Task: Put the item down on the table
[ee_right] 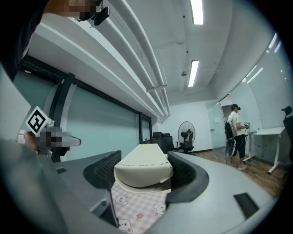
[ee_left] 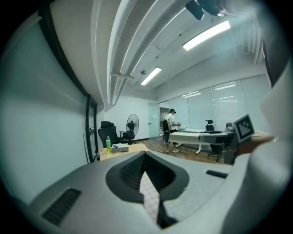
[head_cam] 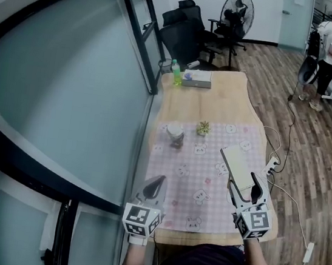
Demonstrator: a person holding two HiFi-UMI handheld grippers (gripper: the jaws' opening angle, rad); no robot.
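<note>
The item is a flat cream case lying lengthwise over the right side of the pink patterned cloth on the table. My right gripper is shut on its near end. In the right gripper view the cream case fills the gap between the two dark jaws, with the cloth just below it; whether it touches the cloth I cannot tell. My left gripper hovers at the table's near left corner, shut and holding nothing. In the left gripper view its jaws meet over the cloth.
On the cloth stand a small cup and a tiny green plant. At the far end of the wooden table are a green bottle and a tissue box. A glass wall runs along the left. A power strip and a person are to the right.
</note>
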